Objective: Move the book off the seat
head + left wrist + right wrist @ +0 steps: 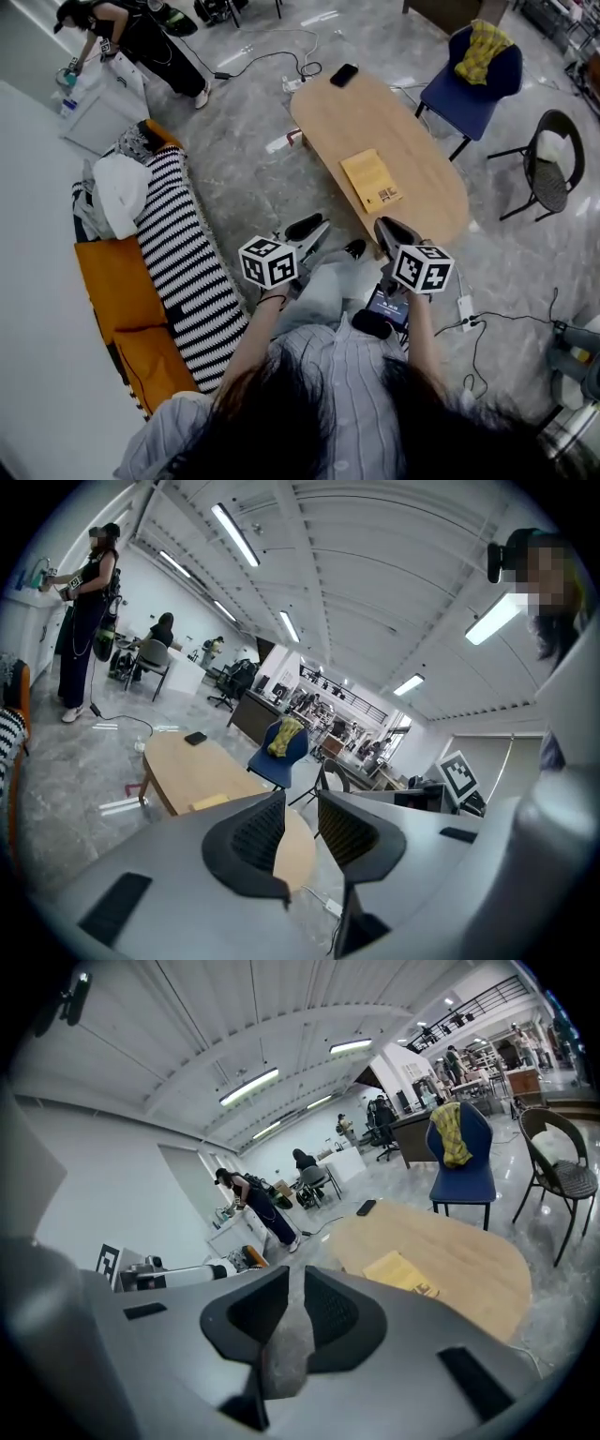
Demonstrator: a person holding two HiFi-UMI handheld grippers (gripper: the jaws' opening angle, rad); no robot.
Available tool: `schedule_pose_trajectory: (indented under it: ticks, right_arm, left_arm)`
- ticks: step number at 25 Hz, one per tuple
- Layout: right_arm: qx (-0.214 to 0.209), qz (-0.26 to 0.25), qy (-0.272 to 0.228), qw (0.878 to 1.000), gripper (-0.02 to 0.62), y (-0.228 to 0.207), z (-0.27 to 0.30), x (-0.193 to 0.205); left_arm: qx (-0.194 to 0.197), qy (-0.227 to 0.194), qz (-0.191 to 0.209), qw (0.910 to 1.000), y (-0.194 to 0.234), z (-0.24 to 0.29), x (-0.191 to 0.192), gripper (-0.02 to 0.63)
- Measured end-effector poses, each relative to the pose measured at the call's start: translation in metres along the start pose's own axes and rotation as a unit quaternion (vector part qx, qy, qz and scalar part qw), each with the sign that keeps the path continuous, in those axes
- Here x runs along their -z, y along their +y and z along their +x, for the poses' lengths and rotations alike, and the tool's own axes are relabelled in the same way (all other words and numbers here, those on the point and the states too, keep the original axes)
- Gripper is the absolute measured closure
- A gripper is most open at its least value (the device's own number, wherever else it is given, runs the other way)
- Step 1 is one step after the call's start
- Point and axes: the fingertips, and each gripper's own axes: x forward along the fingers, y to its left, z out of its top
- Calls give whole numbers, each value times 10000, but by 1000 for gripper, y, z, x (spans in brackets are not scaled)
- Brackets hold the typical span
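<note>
Nearest you, both hands are raised in front of your lap, each marker cube facing up. Your left tongs (309, 232) stand partly apart: the left gripper view shows a clear gap between the two ribbed pads (258, 834) with nothing in it, only the worktop's edge and the floor beyond. Your right tongs (393, 232) stand narrow: the right gripper view shows just a slim slot between the pads (330, 1309), also with nothing in it, and grey floor visible through it. Neither pair touches any object. To your left, an orange sofa (114, 281) runs along the wall with a black-and-white striped blanket (183, 255) draped over it. Just ahead of the tongs lies the oval wooden worktop (412, 141). The book (370, 180), yellow with a dark mark at one corner, lies flat on the near half of this worktop, apart from both tongs and clear of every seat. A black phone (344, 74) lies at the worktop's far end, well apart from the book. Beyond the worktop to the right stands a blue chair (469, 94) with a yellow cloth (483, 49) hung over its back, and near it a black round-backed chair (548, 167). Farthest off, at upper left, a person in black (141, 37) bends over a white cabinet (103, 108).
</note>
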Motion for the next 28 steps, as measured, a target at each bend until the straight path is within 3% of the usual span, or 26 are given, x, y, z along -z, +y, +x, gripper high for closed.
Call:
schedule_pose_trajectory:
  ticks: [12,28]
  right_arm:
    - [-469,-816,349,9950,534,60,8,13]
    - [-428,-1199,310,9914,541,134,22,33]
  left_arm:
    - [-247,-382,-19,9990,-6,-46,-5,488]
    - [-102,-528,10,9986,6,-110,-8,489]
